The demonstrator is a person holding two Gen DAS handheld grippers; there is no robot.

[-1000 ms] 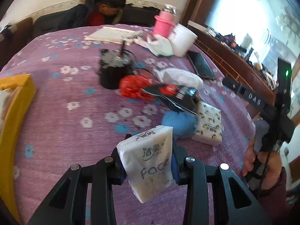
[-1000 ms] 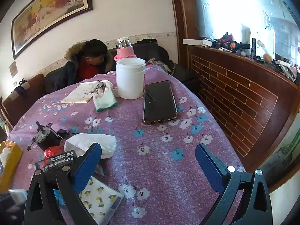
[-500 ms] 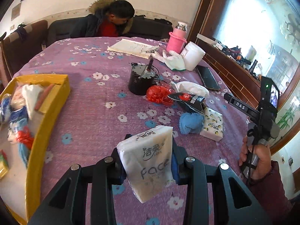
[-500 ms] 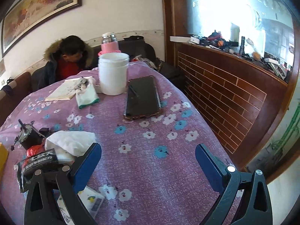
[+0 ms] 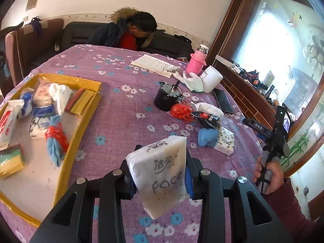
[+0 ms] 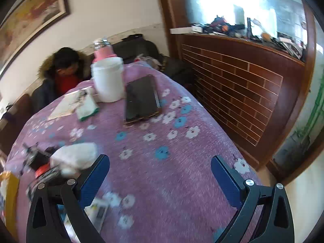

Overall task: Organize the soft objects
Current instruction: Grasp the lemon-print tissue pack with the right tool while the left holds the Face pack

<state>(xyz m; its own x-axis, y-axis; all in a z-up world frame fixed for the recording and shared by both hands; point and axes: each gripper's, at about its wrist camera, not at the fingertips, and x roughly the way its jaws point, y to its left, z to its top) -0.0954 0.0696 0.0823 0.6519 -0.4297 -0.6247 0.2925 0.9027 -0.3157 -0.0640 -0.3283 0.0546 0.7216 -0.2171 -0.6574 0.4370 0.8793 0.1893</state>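
My left gripper (image 5: 160,174) is shut on a white tissue pack (image 5: 160,176) and holds it above the purple flowered table, right of the yellow tray (image 5: 81,121). The tray holds several soft items. On the table lie a blue cloth ball (image 5: 207,137), a patterned tissue pack (image 5: 224,140), a white cloth (image 5: 206,107), a red bag (image 5: 180,110) and a black packet (image 5: 206,119). My right gripper (image 6: 160,174) is open and empty above the table; it also shows in the left wrist view (image 5: 271,133) at the right edge.
A black round device (image 5: 166,98), a phone (image 6: 141,99), a white jar (image 6: 108,80), a pink bottle (image 5: 196,61), a white glove (image 5: 192,81) and papers (image 5: 154,64) sit on the far table. A person sits behind. A brick-faced ledge stands at the right.
My left gripper has pulled back and turned left with the tissue pack, bringing the yellow tray into view. My right gripper has shifted right and moved, blurring its view.
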